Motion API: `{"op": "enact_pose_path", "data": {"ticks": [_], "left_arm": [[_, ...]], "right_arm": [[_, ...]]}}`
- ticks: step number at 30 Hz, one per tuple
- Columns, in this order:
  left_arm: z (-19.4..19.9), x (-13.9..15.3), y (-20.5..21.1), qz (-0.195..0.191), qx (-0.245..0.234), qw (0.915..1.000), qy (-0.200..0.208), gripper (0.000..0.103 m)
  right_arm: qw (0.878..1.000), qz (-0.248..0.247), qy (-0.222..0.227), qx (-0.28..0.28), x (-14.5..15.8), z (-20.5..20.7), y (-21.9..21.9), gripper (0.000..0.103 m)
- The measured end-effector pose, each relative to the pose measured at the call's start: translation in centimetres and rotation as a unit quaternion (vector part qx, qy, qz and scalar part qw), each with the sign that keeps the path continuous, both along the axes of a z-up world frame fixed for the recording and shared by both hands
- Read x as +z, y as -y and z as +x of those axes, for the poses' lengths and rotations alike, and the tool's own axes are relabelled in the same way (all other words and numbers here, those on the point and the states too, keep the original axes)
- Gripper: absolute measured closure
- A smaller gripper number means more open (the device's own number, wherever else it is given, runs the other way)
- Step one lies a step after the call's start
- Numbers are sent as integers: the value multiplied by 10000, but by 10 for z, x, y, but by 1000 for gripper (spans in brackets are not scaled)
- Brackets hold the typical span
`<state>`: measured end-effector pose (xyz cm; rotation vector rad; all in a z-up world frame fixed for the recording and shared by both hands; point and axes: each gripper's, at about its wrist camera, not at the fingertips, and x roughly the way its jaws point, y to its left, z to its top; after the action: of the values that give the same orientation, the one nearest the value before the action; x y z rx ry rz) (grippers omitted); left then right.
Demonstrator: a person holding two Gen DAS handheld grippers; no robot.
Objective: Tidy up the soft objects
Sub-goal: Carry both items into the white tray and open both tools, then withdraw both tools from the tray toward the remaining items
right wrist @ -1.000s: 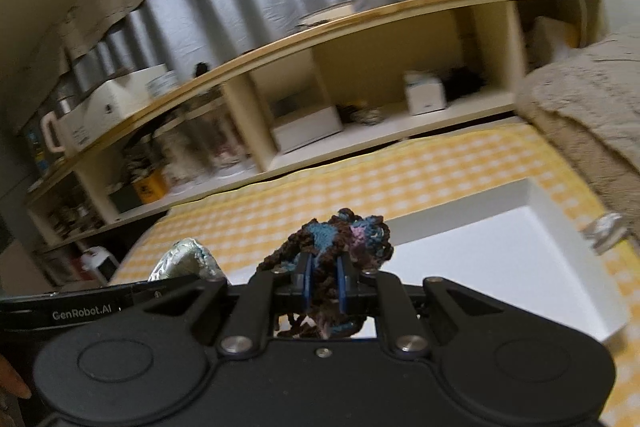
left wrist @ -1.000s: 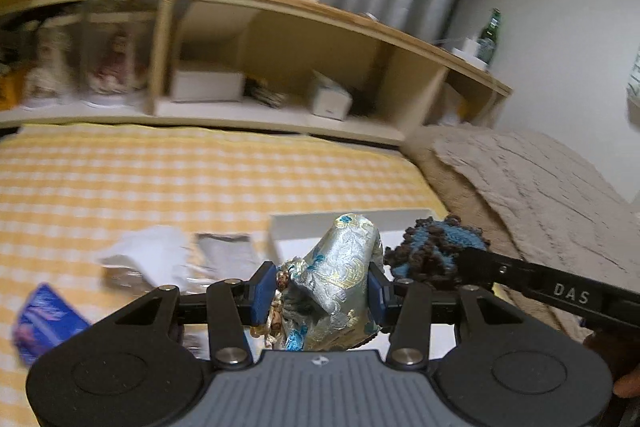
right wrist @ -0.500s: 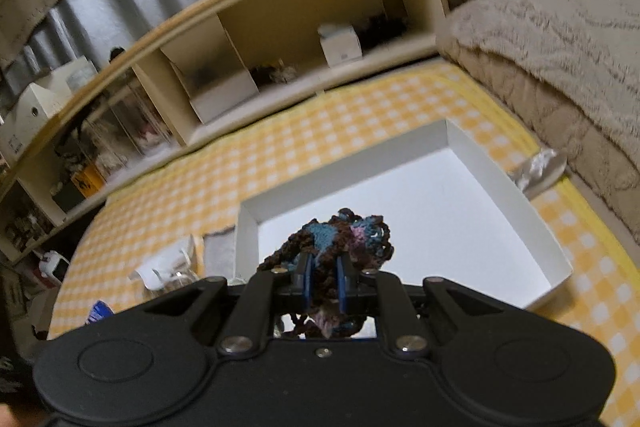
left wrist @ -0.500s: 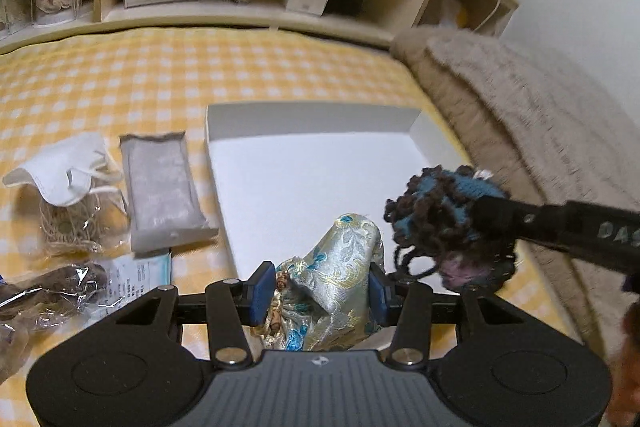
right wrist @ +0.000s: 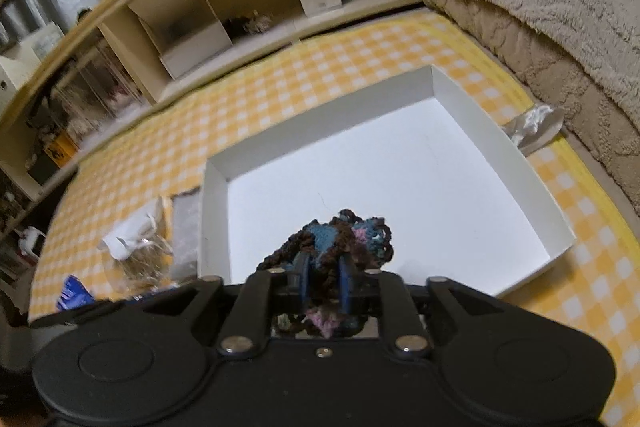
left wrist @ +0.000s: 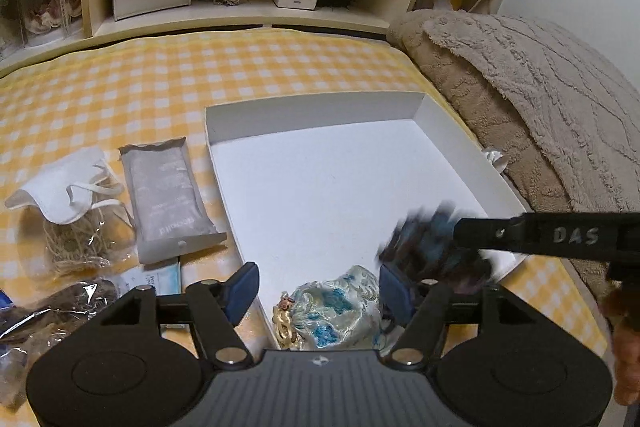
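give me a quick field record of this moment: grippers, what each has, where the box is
left gripper: open, brocade pouch lying between its fingers in the near corner of the box
right gripper: shut on crocheted yarn piece, above the box's near side
white box: open, shallow, on the yellow checked cloth
left of box: face mask, grey packet

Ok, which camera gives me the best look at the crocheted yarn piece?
The right wrist view: the crocheted yarn piece sits sharp and centred, pinched between the right gripper jaws above the white box. The left wrist view shows it only as a motion-blurred smear, half hidden by that gripper.
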<state>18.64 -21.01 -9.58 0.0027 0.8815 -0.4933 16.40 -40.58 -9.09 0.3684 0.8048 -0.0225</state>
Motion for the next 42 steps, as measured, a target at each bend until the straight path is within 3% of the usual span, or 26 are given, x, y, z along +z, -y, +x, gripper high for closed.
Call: {"op": "enact_pose_path", "data": {"ticks": [1, 3, 9, 17, 20, 29, 42], "left_arm": [[0, 1, -1, -4, 2, 10000, 15, 33], [-1, 2, -1, 26, -17, 10000, 32, 32], [-4, 2, -1, 147, -13, 9999, -18, 24], [-7, 4, -3, 200, 44, 9997, -118, 11], [-8, 6, -7, 204, 138, 9996, -168, 7], [-11, 13, -21, 196, 364, 9990, -159, 0], [-26, 47, -54, 91, 595, 9982, 70, 0]], "right_arm": [[9999, -98, -81, -62, -1, 1, -1, 72], [9990, -334, -213, -194, -3, 2, -1, 43], [9977, -432, -410, -324, -6, 1, 4, 30], [9969, -531, -442, -367, -4, -4, 4, 29], [9972, -577, -334, -344, 0, -8, 3, 8], [9952, -936, -91, -280, 17, -21, -9, 0], [9968, -638, 277, -383, 45, -56, -8, 0]]}}
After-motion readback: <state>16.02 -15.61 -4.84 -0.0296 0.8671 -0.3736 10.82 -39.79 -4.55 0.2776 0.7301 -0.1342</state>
